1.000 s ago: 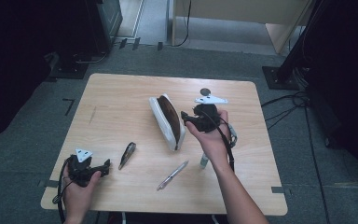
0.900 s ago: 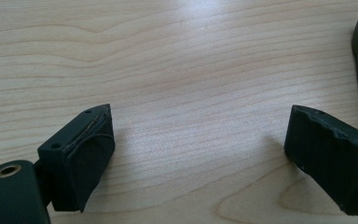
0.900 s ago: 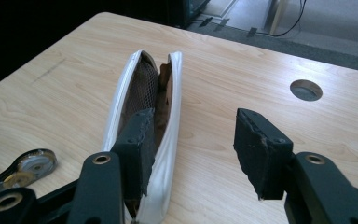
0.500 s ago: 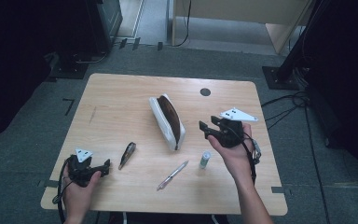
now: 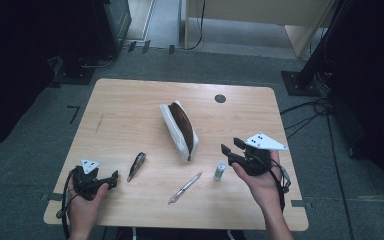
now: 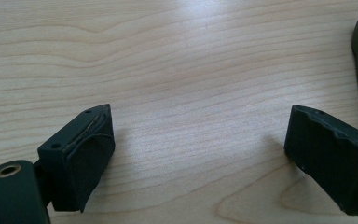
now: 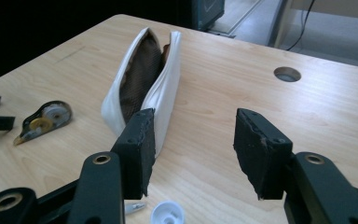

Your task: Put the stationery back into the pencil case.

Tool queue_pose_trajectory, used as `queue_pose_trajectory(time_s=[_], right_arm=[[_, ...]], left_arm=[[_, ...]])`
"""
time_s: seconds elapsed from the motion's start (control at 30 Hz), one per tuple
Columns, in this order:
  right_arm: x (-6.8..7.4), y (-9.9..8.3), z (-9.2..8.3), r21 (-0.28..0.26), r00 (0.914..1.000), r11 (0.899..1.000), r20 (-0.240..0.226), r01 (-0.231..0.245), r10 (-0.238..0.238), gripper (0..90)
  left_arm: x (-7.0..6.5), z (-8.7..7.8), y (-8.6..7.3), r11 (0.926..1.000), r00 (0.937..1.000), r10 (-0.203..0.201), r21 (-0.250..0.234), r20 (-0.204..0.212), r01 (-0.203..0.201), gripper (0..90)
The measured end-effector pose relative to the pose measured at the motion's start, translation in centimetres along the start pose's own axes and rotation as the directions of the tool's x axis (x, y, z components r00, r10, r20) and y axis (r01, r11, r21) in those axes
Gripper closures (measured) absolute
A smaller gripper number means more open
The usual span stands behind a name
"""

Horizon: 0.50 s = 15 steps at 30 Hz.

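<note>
A white pencil case (image 5: 179, 126) with a brown lining lies open in the middle of the table (image 5: 130, 105); it is also seen ahead in the right gripper view as the pencil case (image 7: 144, 84). My right gripper (image 5: 231, 148) hovers to its right, jaws open with nothing between them (image 7: 193, 135). A small white-capped tube (image 5: 220, 171) stands just left of that hand, its cap (image 7: 168, 214) below the jaws. My left gripper (image 5: 113, 179) rests at the front left, open over bare wood (image 6: 198, 135). A correction tape roller (image 5: 136, 165) lies just right of it.
A pen (image 5: 185, 187) lies near the front edge between the two hands. A round cable hole (image 5: 220, 98) sits at the back right of the tabletop. Dark equipment and cables stand on the floor around the table.
My right gripper has drawn away from the pencil case, moving right and toward the front edge, still open. The left gripper has stayed put.
</note>
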State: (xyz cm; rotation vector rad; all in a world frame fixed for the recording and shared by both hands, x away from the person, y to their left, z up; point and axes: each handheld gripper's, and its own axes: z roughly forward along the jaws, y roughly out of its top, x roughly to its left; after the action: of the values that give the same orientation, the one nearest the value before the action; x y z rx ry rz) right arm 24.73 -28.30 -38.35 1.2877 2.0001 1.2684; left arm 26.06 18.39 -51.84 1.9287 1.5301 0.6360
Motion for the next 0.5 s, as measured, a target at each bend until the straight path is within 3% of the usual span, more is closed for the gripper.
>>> queue_pose_trajectory(time_s=[0.5], right_arm=[[0.4,-4.0,0.3,0.044,0.9982,0.999,-0.049,-0.032,0.034,50.2]], left_arm=[[0.0,0.0,0.0,1.0000,1.0000,0.001,0.000,0.000,-0.001,8.7]])
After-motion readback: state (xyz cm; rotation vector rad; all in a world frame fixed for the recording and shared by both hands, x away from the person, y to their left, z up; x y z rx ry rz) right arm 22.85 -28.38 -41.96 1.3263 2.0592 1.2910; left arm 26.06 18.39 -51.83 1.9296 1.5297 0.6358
